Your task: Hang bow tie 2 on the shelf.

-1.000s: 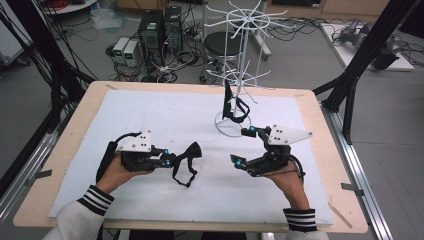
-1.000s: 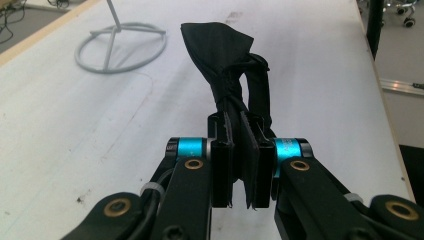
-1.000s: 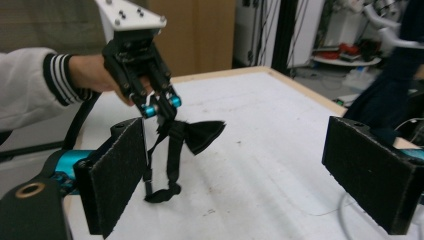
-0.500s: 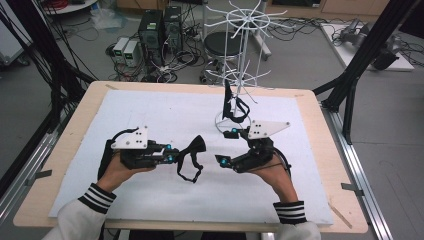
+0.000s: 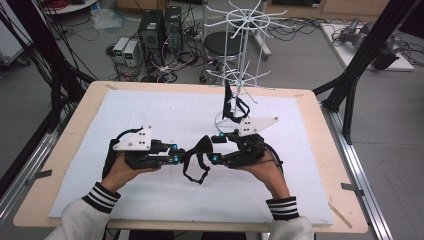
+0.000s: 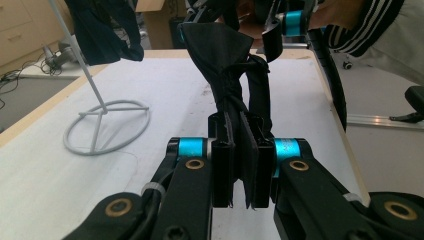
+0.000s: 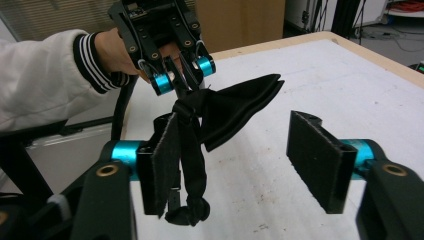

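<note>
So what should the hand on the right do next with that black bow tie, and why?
Probably finish closing the right gripper on the bow tie. Its jaws have just been closing, yet the pads stand apart, with one wing between them, while the left gripper clamps the middle.

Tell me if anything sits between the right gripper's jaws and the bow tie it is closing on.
Nothing visible does. The bow tie, clamped by the left gripper, already hangs between the jaws of the right gripper, its strap against one pad. Those jaws have just been closing around it, the other pad not yet touching.
</note>
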`<action>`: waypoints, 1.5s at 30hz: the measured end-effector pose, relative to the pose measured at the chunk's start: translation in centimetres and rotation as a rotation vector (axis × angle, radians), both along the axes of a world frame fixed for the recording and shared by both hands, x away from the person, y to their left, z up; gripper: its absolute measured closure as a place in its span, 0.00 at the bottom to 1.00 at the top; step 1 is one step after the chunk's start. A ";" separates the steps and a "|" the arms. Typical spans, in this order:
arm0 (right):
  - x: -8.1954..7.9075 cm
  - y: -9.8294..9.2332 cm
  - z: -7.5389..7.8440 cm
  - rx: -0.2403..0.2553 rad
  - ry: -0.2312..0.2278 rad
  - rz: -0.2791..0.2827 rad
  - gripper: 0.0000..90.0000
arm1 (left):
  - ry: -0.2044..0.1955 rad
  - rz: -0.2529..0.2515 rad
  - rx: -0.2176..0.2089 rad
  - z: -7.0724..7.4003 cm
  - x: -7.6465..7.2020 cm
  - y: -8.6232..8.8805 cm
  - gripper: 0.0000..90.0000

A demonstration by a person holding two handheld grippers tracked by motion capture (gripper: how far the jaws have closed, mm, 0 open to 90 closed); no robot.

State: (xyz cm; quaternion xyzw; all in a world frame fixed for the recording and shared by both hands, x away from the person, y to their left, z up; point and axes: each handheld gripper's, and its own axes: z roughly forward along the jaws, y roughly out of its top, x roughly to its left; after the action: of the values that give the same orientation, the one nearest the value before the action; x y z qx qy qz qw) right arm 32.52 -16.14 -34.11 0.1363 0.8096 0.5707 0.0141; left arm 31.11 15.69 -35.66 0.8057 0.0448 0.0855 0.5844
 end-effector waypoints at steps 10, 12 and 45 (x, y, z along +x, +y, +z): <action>0.1 0.3 0.0 -0.003 0.024 0.040 0.75 | -0.002 -0.018 -0.003 -0.1 -0.1 -0.3 0.93; 0.2 0.4 0.1 -0.004 0.028 0.043 0.79 | -0.004 -0.019 -0.003 -0.1 -0.1 -0.3 0.93; -0.6 -1.9 0.5 0.010 -0.005 -0.040 0.97 | -0.002 0.192 -0.169 -1.1 0.5 3.3 0.07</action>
State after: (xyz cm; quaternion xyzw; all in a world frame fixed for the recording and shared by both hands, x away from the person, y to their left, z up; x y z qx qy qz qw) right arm 31.89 -18.02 -33.65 0.1514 0.8038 0.5747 0.0267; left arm 31.59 18.98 -36.74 0.7456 0.1282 0.1380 0.6393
